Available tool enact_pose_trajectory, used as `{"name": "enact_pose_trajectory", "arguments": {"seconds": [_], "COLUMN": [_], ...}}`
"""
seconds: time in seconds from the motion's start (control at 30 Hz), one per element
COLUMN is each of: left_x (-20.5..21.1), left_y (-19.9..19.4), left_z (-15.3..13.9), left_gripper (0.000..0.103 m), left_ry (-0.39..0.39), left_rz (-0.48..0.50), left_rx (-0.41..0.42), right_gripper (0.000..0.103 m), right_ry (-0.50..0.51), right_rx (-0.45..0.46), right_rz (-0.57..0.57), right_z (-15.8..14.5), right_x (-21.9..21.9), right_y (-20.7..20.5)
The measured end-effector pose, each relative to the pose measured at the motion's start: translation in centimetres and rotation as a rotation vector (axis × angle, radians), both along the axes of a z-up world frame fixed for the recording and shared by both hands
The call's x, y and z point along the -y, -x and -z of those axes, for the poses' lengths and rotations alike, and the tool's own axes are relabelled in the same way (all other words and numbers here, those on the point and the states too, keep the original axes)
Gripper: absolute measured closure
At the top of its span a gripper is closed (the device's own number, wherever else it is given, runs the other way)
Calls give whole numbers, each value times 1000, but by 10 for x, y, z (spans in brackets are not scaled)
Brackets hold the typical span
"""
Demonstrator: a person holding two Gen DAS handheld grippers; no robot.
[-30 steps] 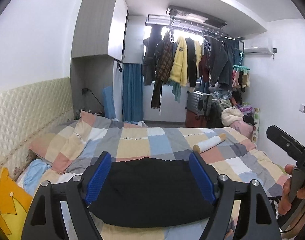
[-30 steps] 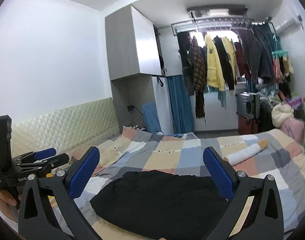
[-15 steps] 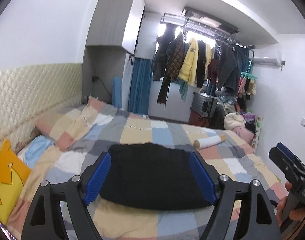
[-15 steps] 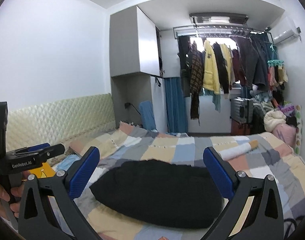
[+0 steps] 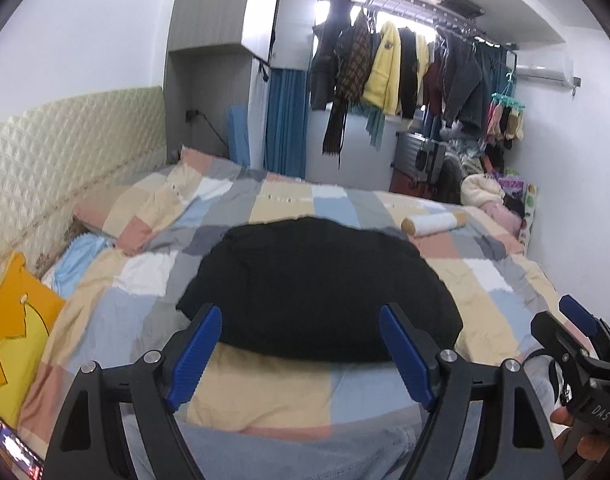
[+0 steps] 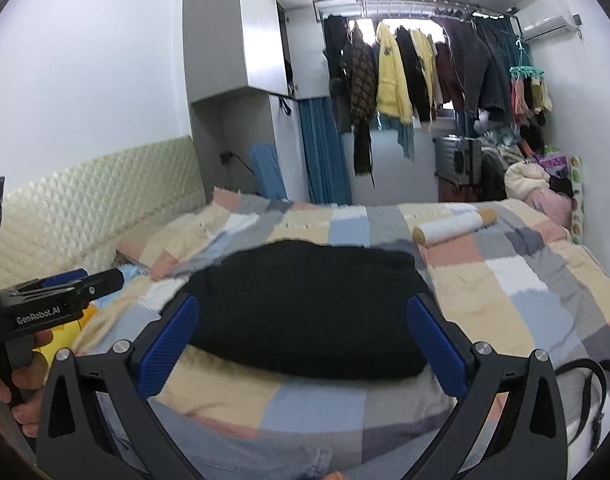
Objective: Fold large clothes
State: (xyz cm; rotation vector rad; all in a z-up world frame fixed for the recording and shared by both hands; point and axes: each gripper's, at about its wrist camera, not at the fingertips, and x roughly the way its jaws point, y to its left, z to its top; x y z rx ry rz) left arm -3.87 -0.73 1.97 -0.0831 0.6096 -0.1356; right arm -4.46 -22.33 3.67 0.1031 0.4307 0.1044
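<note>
A black garment [image 5: 321,288] [image 6: 305,312] lies folded in a wide flat bundle on the checked bed cover [image 5: 265,392] [image 6: 505,280]. My left gripper [image 5: 305,344] hangs open just short of the garment's near edge, nothing between its blue pads. My right gripper [image 6: 309,332] is open too, above the near edge, pads apart and bare. The right gripper also shows at the lower right of the left wrist view [image 5: 577,340], and the left gripper at the left of the right wrist view [image 6: 81,284], each held by a hand.
A white roll [image 5: 435,224] [image 6: 453,226] lies on the bed behind the garment. A padded headboard [image 5: 65,160] runs along the left, with a yellow cushion [image 5: 13,328]. Clothes hang on a rack [image 6: 425,72] at the back. A black strap [image 6: 593,392] lies at the near right.
Both grippers have sunk and tipped down toward the bed. The black garment now sits higher in both views and more of the near cover shows. Both pairs of jaws stayed wide.
</note>
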Motion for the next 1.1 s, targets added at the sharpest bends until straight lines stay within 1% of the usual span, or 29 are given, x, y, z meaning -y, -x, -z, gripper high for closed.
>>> {"name": "enact_pose_trajectory", "arguments": {"seconds": [0.1, 0.27, 0.47, 0.57, 0.83, 1.1], "left_x": [1, 5, 9, 10, 10, 10], "left_y": [-1, -5, -10, -12, -18, -21], "left_z": [13, 24, 29, 31, 33, 32], "left_gripper": [22, 22, 22, 22, 22, 22], "left_ry": [9, 15, 11, 10, -1, -10], "left_rz": [-2, 13, 3, 10, 1, -3], "left_rx": [-30, -74, -95, -106, -129, -140], "right_gripper": [0, 0, 0, 0, 0, 0], "right_ry": [11, -35, -44, -33, -41, -30], "right_rx": [-37, -72, -88, -99, -127, -140], "right_rz": [2, 17, 44, 40, 27, 26], "right_z": [9, 21, 30, 33, 37, 37], "right_x": [3, 14, 17, 18, 16, 12], "right_y": [-3, -6, -10, -15, -25, -27]}}
